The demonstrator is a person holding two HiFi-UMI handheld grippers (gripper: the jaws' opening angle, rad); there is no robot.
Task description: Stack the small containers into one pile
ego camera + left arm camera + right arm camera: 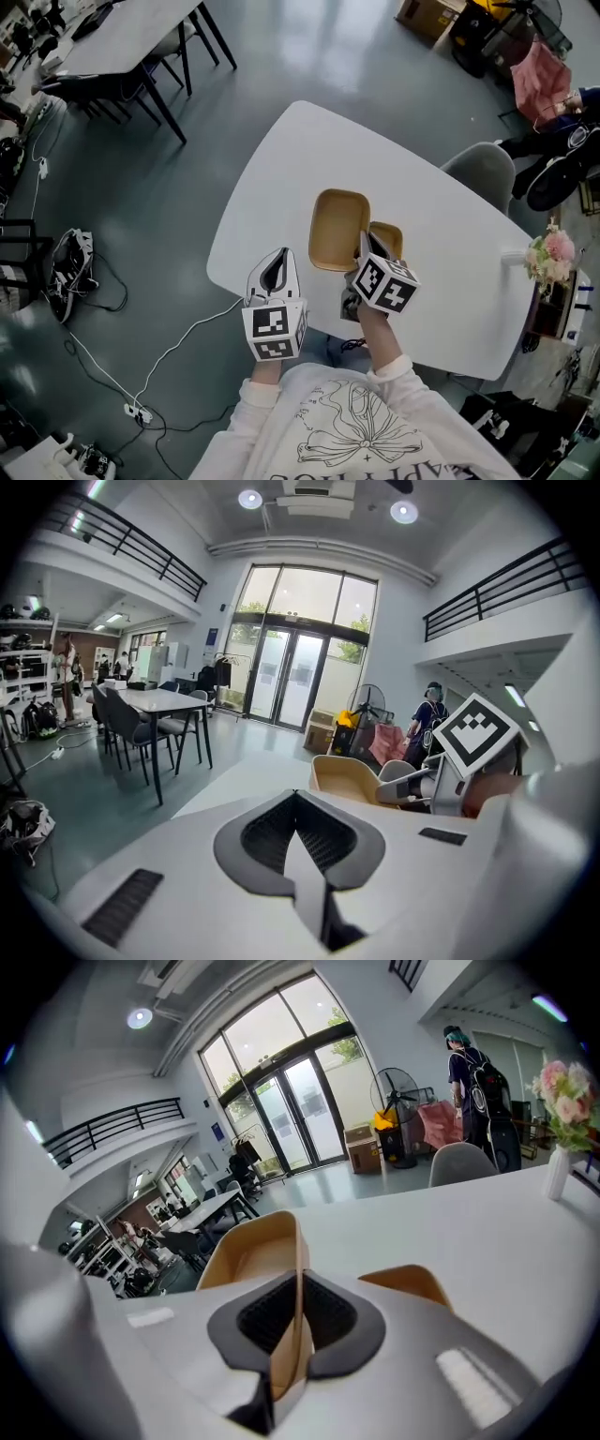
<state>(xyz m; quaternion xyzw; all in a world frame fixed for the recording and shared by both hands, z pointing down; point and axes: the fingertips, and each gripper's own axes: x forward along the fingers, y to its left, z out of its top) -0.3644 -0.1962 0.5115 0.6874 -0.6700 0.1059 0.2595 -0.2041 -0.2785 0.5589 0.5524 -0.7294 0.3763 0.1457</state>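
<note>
A: Closest in is the person's white shirt, then the two claws. How does the left claw stand?
B: Pads pressed together, nothing between them, at the near edge of the white tabletop.
A: And the right claw?
B: Pinched on one side wall of the larger tan container. The smaller tan container sits just beside it on the tabletop, to the right, partly behind that claw.

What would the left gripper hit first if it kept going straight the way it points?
The left gripper would probably meet the bare white table, just left of the larger tan container; depth is hard to judge.
</note>
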